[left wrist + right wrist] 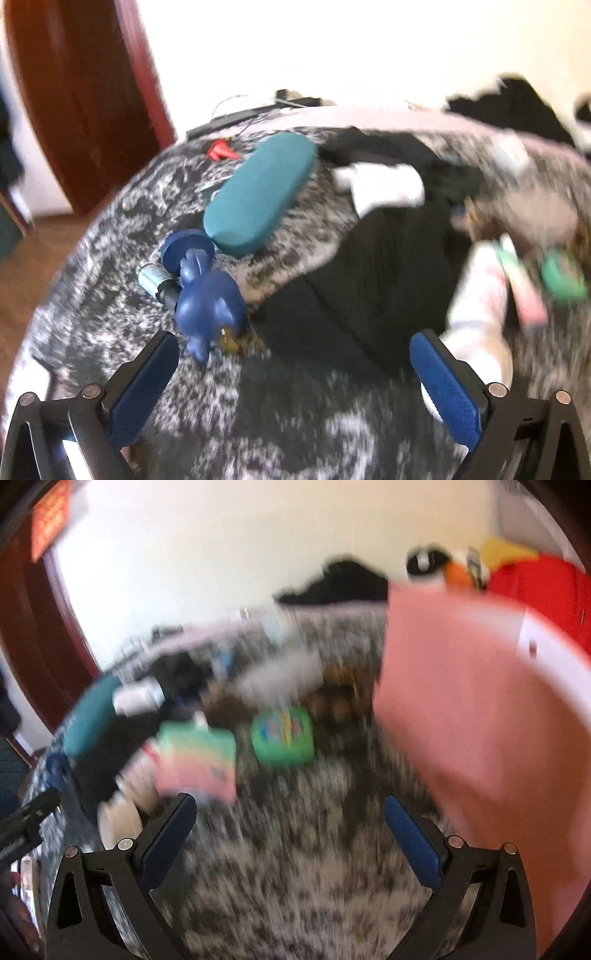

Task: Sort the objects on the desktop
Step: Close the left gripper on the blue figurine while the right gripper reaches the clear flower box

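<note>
My left gripper (293, 354) is open and empty above the speckled grey-and-white table cover (295, 424). A blue figurine (205, 291) lies just ahead of its left finger, with a teal case (258, 194) beyond it and a small light-blue tube (155, 280) at its side. My right gripper (290, 814) is open and empty. Ahead of it lie a green-and-pink packet (199, 757) and a green box (282, 734). A pink basin (480, 720) stands at the right. Both views are blurred.
Black cloth (373, 273) covers the table's middle, with white objects (384, 184) on it. A white bottle (476, 299) lies near the left gripper's right finger. A red clip (221, 151) lies at the far edge. A brown door (81, 99) stands at the left.
</note>
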The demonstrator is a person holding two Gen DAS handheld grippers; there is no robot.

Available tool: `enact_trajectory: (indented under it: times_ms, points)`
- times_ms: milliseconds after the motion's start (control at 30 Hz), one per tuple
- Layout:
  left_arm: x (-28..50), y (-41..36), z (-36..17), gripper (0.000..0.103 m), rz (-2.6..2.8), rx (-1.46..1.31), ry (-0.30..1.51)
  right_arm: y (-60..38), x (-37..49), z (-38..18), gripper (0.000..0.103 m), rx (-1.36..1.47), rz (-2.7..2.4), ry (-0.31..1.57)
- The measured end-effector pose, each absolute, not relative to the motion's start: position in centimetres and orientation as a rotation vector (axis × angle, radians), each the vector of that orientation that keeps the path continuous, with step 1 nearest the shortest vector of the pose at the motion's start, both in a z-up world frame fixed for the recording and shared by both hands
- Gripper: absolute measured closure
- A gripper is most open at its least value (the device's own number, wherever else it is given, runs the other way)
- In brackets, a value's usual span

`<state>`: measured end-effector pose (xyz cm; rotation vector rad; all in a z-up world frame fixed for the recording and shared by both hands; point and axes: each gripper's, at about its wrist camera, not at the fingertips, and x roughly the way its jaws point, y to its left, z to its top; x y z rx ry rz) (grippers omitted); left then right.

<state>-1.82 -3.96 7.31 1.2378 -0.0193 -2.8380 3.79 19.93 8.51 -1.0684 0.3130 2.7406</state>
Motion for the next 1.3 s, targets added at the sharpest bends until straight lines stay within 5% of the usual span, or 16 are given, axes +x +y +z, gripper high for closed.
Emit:
enact_trajectory:
  times_ms: [167, 433, 567, 667, 733, 800, 867, 1033, 1300]
  points:
    - [-5.7, -6.9, 5.2, 0.000, -2.713, 1.323, 0.138, 20.1, 1.1, 11.4, 0.000, -0.930, 2.794, 0.211]
    - [-8.7, -7.6, 2.9, 0.000, -2.668, 1.355, 0.170, 23.3, -8.7, 8.2, 0.000, -1.210, 2.705, 0.416]
    - [-9.7, -7.3, 2.5, 0.007, -2.666, 1.351, 0.113, 22.9, -11.9, 6.1, 0.000, -1.301, 2.659, 0.302]
    - [-9.9, -7.0, 2.5, 0.023, -2.643, 1.338, 0.068, 22.7, -13.4, 4.3, 0.000, -1.375, 2.631, 0.238]
    - [-9.9, -6.9, 2.7, 0.049, -2.630, 1.328, 0.035, 22.7, -13.8, 3.9, 0.000, -1.384, 2.635, 0.237]
    - [-9.9, -6.9, 2.8, 0.051, -2.629, 1.324, 0.018, 22.7, -14.2, 3.5, 0.001, -1.394, 2.640, 0.237]
    - [-9.9, -6.9, 2.9, 0.051, -2.637, 1.327, 0.022, 22.7, -14.7, 3.1, 0.010, -1.403, 2.644, 0.237]
    - [-9.4, -6.6, 3.2, 0.051, -2.640, 1.310, -0.003, 23.0, -14.3, 3.5, 0.082, -1.388, 2.634, 0.186]
    - [-8.1, -5.8, 4.0, 0.051, -2.656, 1.272, -0.061, 25.5, -13.0, 4.6, 0.082, -1.390, 2.689, 0.445]
